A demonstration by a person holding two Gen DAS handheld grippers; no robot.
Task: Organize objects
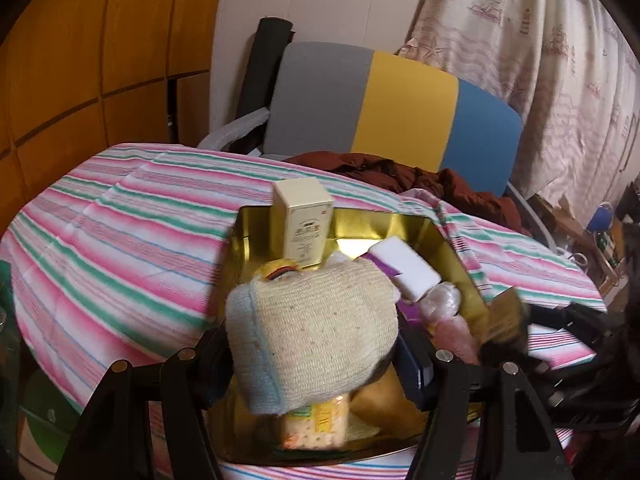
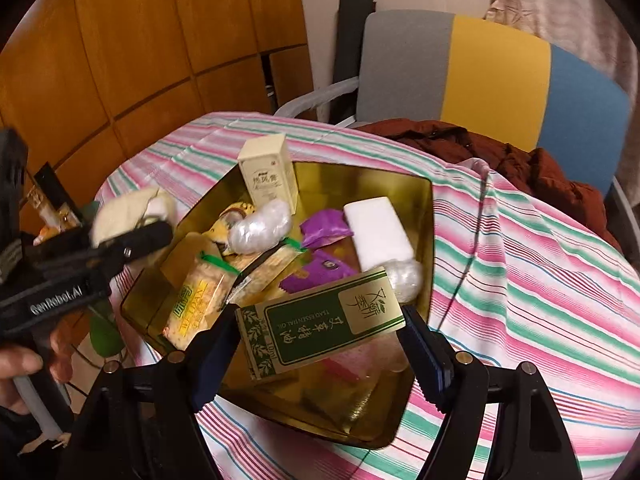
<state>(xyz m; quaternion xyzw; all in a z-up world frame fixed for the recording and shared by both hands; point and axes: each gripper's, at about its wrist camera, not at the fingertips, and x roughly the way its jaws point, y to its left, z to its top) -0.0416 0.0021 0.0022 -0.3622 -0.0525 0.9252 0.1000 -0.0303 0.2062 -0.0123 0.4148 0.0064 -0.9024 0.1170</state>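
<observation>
My left gripper [image 1: 316, 344] is shut on a beige woven scrub pad [image 1: 316, 328] with a pale blue edge, held above the near end of an open gold tin [image 1: 384, 224]. In the right wrist view that pad [image 2: 128, 208] hangs at the tin's left rim. My right gripper [image 2: 320, 332] is shut on a green and gold essential oil box [image 2: 320, 320], over the tin's [image 2: 360, 178] near end. Inside the tin a cream box [image 2: 268, 172] stands upright at the back, with a white block [image 2: 378, 228], purple packets [image 2: 324, 228] and a cracker packet [image 2: 200, 300].
The tin rests on a pink, green and white striped tablecloth [image 2: 540, 280]. Behind the table stands a grey, yellow and blue chair [image 1: 400, 108] with a dark red jacket [image 1: 400, 176] on it. Wooden panels [image 1: 80, 60] are at the left. A hand [image 2: 20, 364] holds the left gripper's handle.
</observation>
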